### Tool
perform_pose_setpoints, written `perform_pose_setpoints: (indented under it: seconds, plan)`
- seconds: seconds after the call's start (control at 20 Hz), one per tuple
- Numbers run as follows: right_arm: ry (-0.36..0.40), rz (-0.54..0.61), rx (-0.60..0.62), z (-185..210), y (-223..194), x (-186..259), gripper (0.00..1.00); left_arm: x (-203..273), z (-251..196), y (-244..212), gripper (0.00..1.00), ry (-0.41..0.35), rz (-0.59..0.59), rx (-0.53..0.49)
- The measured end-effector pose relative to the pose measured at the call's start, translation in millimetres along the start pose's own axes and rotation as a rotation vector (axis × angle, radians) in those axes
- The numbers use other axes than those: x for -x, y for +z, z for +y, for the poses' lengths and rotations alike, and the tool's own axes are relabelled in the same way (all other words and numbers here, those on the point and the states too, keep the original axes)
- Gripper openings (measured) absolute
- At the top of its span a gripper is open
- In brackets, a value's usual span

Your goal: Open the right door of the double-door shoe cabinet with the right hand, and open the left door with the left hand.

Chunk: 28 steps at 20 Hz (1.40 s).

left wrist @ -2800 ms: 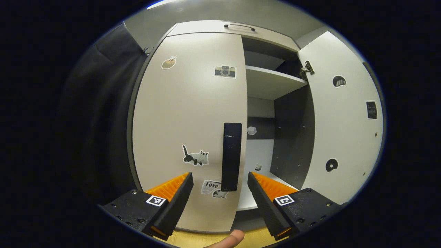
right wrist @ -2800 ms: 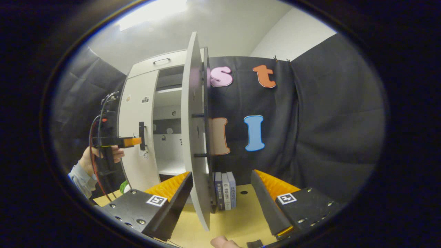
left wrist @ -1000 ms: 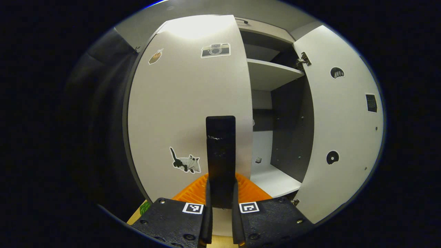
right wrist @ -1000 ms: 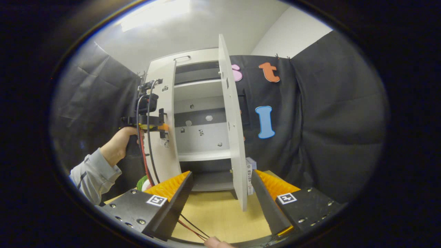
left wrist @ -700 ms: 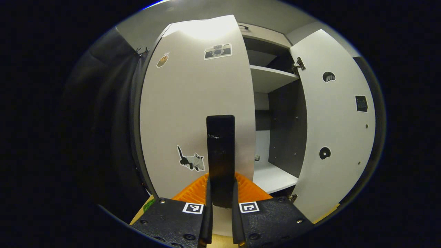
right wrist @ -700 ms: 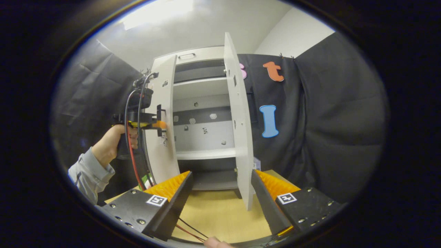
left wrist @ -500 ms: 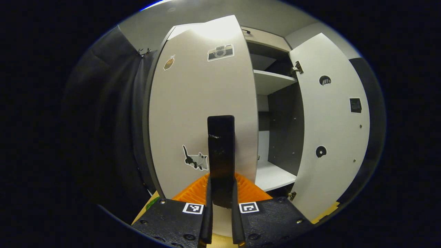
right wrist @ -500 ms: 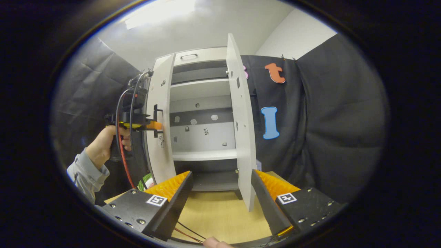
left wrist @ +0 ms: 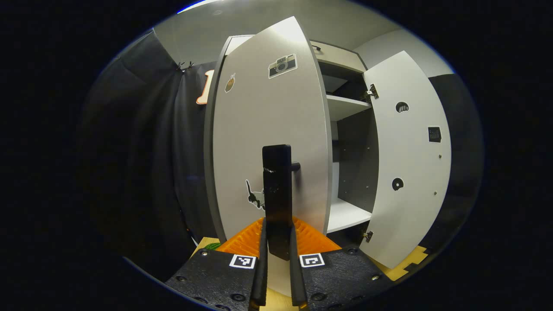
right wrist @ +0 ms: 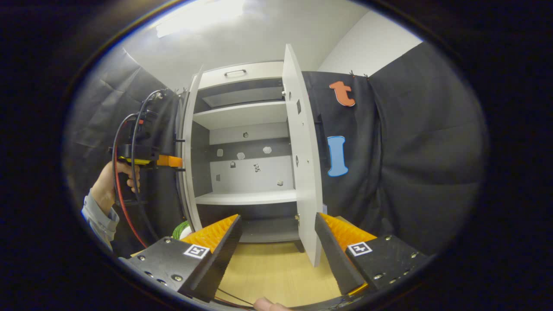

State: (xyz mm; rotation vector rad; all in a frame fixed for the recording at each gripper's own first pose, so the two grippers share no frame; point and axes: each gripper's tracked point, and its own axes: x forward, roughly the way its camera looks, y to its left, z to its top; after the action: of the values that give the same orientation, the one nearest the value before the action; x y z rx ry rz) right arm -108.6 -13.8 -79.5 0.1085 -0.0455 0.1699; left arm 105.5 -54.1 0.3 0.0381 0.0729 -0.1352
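Observation:
The left door (left wrist: pixel 268 142), pale with stickers, stands swung well out from the shoe cabinet (right wrist: pixel 242 129). My left gripper (left wrist: pixel 276 242) is shut on its upright black handle (left wrist: pixel 277 181). In the right gripper view that same left gripper (right wrist: pixel 170 161), held by a hand (right wrist: pixel 106 181), grips the handle of the left door (right wrist: pixel 186 164), which shows nearly edge-on. The right door (right wrist: pixel 304 164) hangs wide open, seen also as the right door (left wrist: pixel 410 160) with its inner face showing. My right gripper (right wrist: pixel 276 224) is open and holds nothing; the right door's lower corner stands just beyond its right finger.
White shelves (right wrist: pixel 244 197) inside the cabinet carry no shoes. A closed top drawer (right wrist: pixel 235 72) sits above the doors. A pale wooden floor (right wrist: pixel 268 272) lies in front. Something green (right wrist: pixel 181 229) lies by the left door's foot. Black cloth walls flank the cabinet.
The left gripper closed on the left door's handle and has swung that door outward, exposing the interior. The right gripper has let go of the right door and backed off from it.

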Motion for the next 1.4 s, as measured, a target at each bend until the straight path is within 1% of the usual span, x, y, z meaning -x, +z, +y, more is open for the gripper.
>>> perform_pose_setpoints:
  seconds: [0.1, 0.15, 0.2, 0.25, 0.4, 0.5, 0.65, 0.85, 0.95, 1.0, 1.05, 1.15, 1.2, 1.4]
  plan:
    - [0.015, 0.006, 0.002, 9, -4, -1, 1.0, 3, 5, 0, 0.23, 0.007, -0.002, -0.006]
    - [0.022, 0.008, 0.005, 13, -6, 0, 1.0, 4, 8, 1, 0.19, 0.007, -0.007, 0.008]
    - [0.025, 0.008, 0.006, 17, -5, -1, 1.0, 4, 7, 0, 0.18, -0.002, -0.003, 0.039]
    - [0.031, 0.007, 0.008, 22, -8, -2, 1.0, 6, 4, -2, 0.18, -0.018, 0.001, 0.048]
    - [0.068, 0.009, 0.03, 37, -11, -4, 1.0, 7, 9, 0, 0.18, -0.027, -0.01, 0.033]
    - [0.068, 0.01, 0.04, 39, -13, -7, 1.0, 8, 15, 0, 0.18, 0.006, -0.014, 0.027]
    - [0.077, 0.014, 0.043, 46, -15, -8, 1.0, 12, 38, 3, 0.11, 0.08, -0.028, -0.001]
    - [0.083, 0.005, 0.044, 49, -11, -5, 1.0, 15, 70, 4, 0.01, 0.171, -0.041, -0.008]
    - [0.077, -0.003, 0.032, 47, -9, -6, 1.0, 17, 57, 6, 0.01, 0.082, -0.058, 0.043]
    - [0.072, -0.004, 0.026, 45, -8, -6, 1.0, 14, 50, 4, 0.01, 0.054, -0.054, 0.043]
    - [0.066, -0.002, 0.024, 44, -9, -7, 0.97, 13, 55, 3, 0.0, 0.043, -0.052, 0.015]
    - [0.058, 0.001, 0.029, 41, -10, -6, 0.97, 14, 57, 3, 0.0, 0.053, -0.051, 0.013]
    - [0.056, 0.001, 0.03, 38, -10, -5, 1.0, 16, 57, 4, 0.0, 0.06, -0.051, 0.027]
    - [0.049, 0.0, 0.026, 33, -8, -3, 1.0, 16, 59, 4, 0.0, 0.081, -0.053, 0.029]
